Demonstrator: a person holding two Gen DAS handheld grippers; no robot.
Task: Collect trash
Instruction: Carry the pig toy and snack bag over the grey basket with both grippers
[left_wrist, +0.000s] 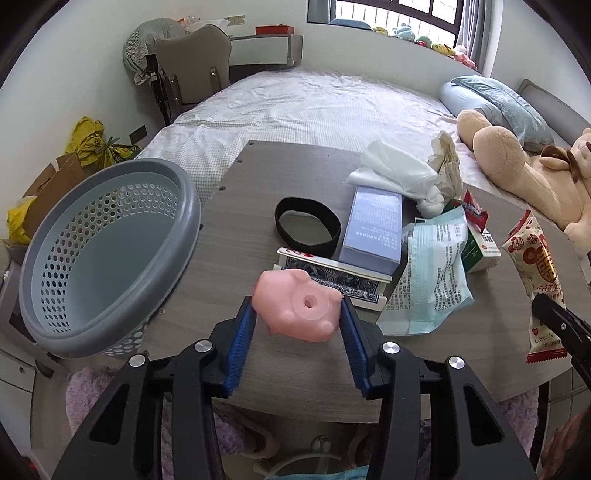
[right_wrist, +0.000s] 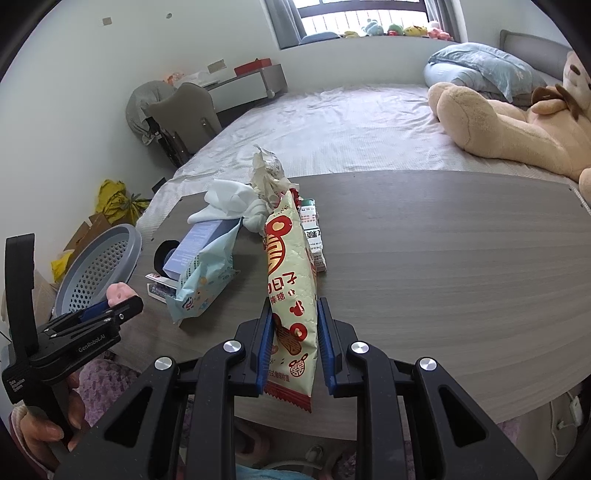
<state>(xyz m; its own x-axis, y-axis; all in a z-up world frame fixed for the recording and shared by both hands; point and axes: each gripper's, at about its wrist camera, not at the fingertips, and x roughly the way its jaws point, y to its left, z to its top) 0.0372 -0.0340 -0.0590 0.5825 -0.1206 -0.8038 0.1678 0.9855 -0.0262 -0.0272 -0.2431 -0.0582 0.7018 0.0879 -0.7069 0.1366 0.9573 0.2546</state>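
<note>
Trash: pink pig toy (left_wrist: 299, 306) pinched in left hand-held gripper (left_wrist: 297, 325) | right hand-held gripper (right_wrist: 294, 343) clamps snack wrapper (right_wrist: 291, 295) | I'd carry both over basket (left_wrist: 110, 254), release above rim.

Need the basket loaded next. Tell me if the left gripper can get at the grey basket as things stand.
Probably yes. The grey basket sits tilted just beside the left gripper, mouth facing it, with nothing between them. The gripper is shut on the pink toy.

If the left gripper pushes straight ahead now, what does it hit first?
The pink pig toy already sits between its fingers; just beyond it, probably the blue playing-card box.
</note>
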